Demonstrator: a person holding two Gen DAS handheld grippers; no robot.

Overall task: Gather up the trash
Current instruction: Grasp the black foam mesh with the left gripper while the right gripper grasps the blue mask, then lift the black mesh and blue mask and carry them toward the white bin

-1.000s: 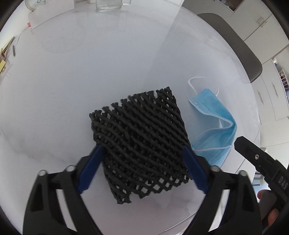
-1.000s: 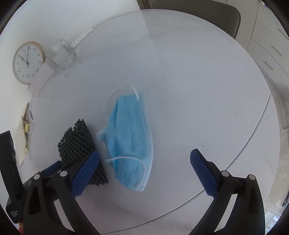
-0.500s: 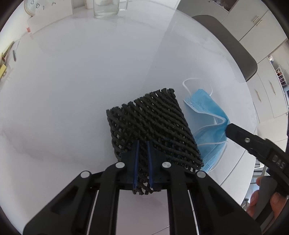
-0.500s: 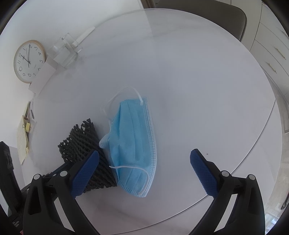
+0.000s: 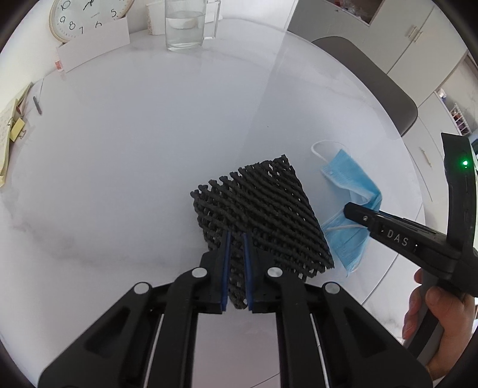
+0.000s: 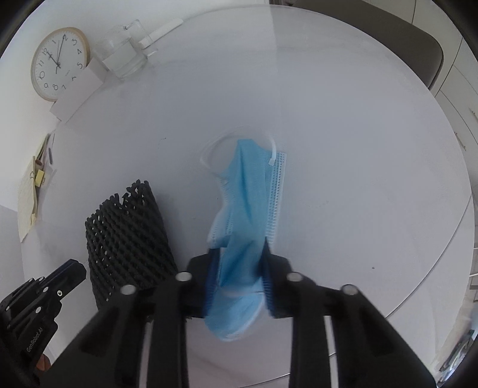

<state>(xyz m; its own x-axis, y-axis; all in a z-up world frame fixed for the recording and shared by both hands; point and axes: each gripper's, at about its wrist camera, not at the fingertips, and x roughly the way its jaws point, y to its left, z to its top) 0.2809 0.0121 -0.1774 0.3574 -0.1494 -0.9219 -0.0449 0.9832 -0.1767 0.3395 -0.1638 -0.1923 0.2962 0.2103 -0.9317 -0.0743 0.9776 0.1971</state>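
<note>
A black foam net sleeve [image 5: 260, 215] lies on the white round table. My left gripper [image 5: 235, 244] is shut on its near edge; the sleeve also shows in the right wrist view [image 6: 128, 235]. A blue face mask [image 6: 248, 209] lies to the right of the sleeve. My right gripper [image 6: 237, 256] is closed on the mask's near end, bunching it between the blue pads. In the left wrist view the mask [image 5: 349, 191] sits under the right gripper's black finger [image 5: 385, 226].
At the table's far side stand a wall clock [image 5: 86, 15], a white card [image 5: 92, 47] and a glass of water [image 5: 185, 27]. Papers with clips [image 5: 12, 131] lie at the left edge. A grey chair [image 5: 370, 77] stands behind the table at the right.
My left gripper closed on the net sleeve and lifted its near edge. My right gripper moved onto the mask and closed on it, folding it narrower.
</note>
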